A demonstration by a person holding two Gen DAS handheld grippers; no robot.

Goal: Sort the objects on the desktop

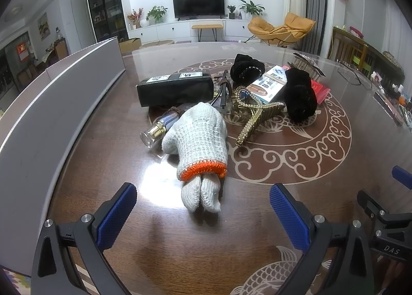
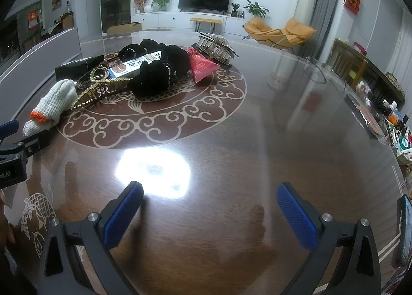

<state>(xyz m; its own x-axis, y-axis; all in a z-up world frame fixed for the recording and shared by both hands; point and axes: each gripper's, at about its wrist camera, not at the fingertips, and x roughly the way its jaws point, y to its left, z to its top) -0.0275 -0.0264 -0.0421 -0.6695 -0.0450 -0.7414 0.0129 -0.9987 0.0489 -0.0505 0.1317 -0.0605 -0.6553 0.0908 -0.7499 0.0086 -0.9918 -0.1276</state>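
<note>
Hovering low over the near edge of the surface [image 1: 108, 156], the left tool [image 1: 203, 214] has its blue pads spread wide and grips nothing. Between the pads, slightly ahead, lies a white knit glove [image 1: 198, 138] with an orange cuff; its finger end points toward the tool, and no pad touches it.

The right tool [image 2: 209, 208] is equally wide open and empty, over bare surface [image 2: 257, 140] near the near edge, with a bright light reflection just ahead of it. Part of the left tool shows at the left margin of the right view.

Objects are piled at the centre of the surface, on the round cloud ornament:
- small glass bottle [image 1: 157, 130] with gold collar, on its side, touching the glove's left side;
- black box [image 1: 175, 89] with white labels, behind the glove;
- gold hair claw [image 1: 253, 114], just right of the glove;
- printed carton [image 1: 270, 84], resting between two black scrunchies, one behind [image 1: 244, 67] and one in front at right [image 1: 300, 95];
- red packet [image 2: 200, 67], right of the scrunchies;
- brown hair claw [image 2: 215, 50], toward the far edge.

Dark slim items lie between box and gold claw; cannot tell what they are. A grey panel [image 1: 51, 104] stands along the left edge. Eyeglasses [image 1: 352, 73] lie near the right edge, well apart from the pile.
</note>
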